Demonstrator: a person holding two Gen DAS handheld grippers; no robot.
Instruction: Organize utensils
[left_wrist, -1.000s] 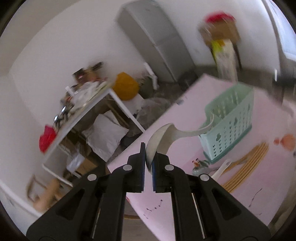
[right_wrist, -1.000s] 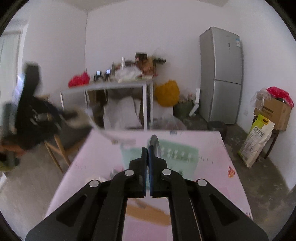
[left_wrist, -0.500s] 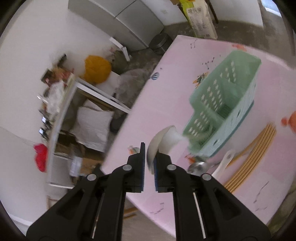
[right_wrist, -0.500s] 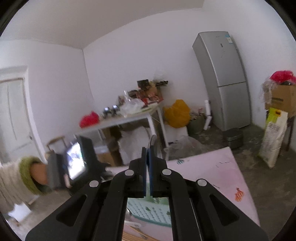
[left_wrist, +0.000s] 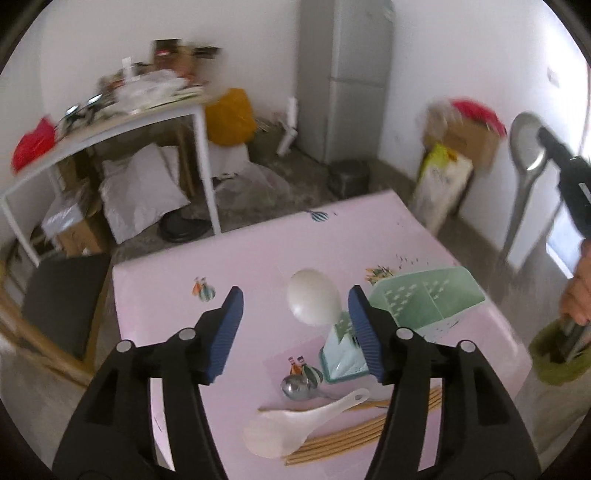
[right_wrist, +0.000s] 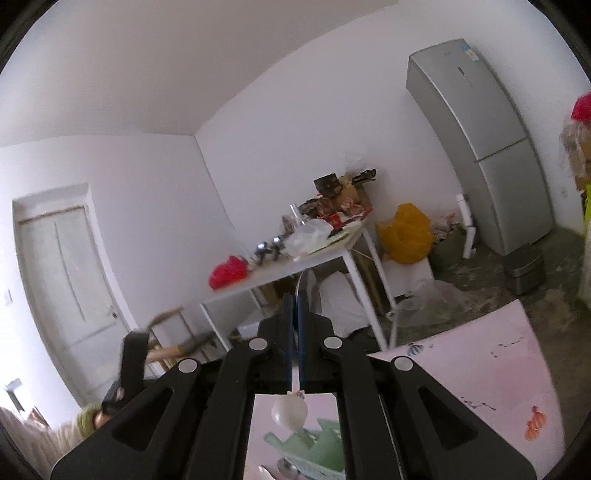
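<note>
The jaws of my left gripper (left_wrist: 295, 295) are opening, both pads clear of the white soup spoon (left_wrist: 314, 301) seen between them. That spoon stands bowl-up with its handle in the mint basket (left_wrist: 424, 299) on the pink table (left_wrist: 240, 266). My right gripper (right_wrist: 294, 299) is shut on a metal spoon (right_wrist: 303, 282), seen edge-on. From the left wrist that metal spoon (left_wrist: 526, 147) hangs handle-down at the upper right, above the basket. A small metal spoon (left_wrist: 299, 384), a white rice paddle (left_wrist: 295, 424) and wooden chopsticks (left_wrist: 351, 439) lie in front of the basket.
A wooden chair with a dark seat (left_wrist: 59, 295) stands at the table's left edge. Behind are a cluttered white side table (left_wrist: 110, 122), a grey fridge (left_wrist: 347, 74) and a small bin (left_wrist: 349, 179). A hand in a green sleeve (left_wrist: 569, 332) is at the right.
My left jaws have gone from shut on the white spoon to wide apart, leaving it standing in the basket. The right gripper has tilted up and away with the metal spoon.
</note>
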